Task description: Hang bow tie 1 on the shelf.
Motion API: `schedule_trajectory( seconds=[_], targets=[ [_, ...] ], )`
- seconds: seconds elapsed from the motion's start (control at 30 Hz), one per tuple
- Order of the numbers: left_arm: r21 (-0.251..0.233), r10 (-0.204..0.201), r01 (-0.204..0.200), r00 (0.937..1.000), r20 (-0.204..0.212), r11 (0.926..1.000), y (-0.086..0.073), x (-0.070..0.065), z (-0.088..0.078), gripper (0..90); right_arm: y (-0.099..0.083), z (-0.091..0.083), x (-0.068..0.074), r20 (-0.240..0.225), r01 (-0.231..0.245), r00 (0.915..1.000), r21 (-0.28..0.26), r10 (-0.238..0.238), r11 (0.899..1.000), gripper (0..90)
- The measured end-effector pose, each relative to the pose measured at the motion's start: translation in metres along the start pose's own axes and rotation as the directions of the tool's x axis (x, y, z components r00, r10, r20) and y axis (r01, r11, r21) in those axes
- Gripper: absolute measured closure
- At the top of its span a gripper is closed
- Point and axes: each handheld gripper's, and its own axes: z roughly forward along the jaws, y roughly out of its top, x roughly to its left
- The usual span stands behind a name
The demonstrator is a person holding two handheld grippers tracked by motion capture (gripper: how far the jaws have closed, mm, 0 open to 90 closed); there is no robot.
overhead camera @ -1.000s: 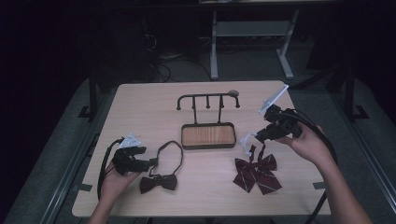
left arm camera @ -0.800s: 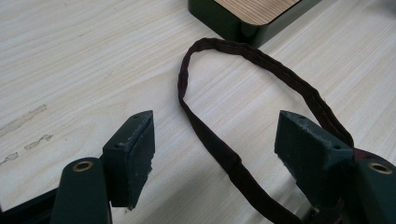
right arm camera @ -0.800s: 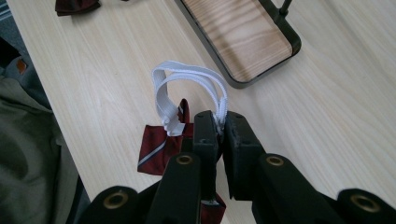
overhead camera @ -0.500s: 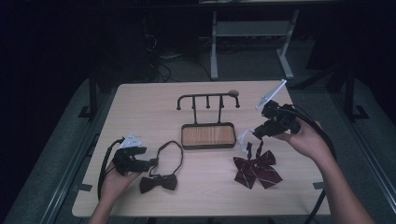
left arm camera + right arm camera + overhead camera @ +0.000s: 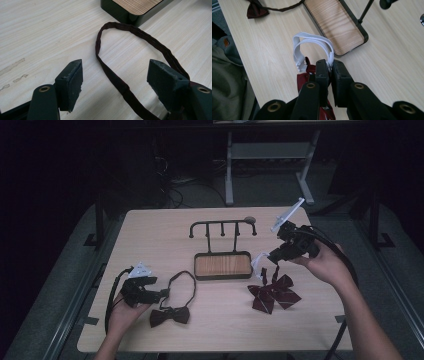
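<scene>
The right gripper (image 5: 330, 67) pinches the red bow tie's white strap (image 5: 312, 41); the left gripper (image 5: 115, 77) gapes wide around the dark bow tie's band (image 5: 117, 82).

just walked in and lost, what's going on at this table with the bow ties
A person works two handheld grippers. The right gripper is shut on the white strap of the dark red striped bow tie, lifting the strap near the hook stand. The left gripper is open, its fingers either side of the dark strap of the maroon bow tie, which lies flat on the table.
</scene>
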Motion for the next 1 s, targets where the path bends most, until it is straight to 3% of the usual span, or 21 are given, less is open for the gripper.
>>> schedule_trajectory(
  seconds=[0.5,1.0],
  targets=[
    [-0.004,-0.011,0.011,0.9999,0.004,0.9999,-0.001,0.000,-0.001,29.0,0.012,-0.013,0.003,0.022,0.022,0.9995,-0.019,-0.021,1.000,83.5],
    [-0.007,-0.003,0.003,1.0000,0.003,1.0000,-0.003,0.001,-0.003,28.8,0.017,-0.014,0.000,0.029,0.022,0.9993,-0.015,-0.021,1.000,83.5]
  ],
)
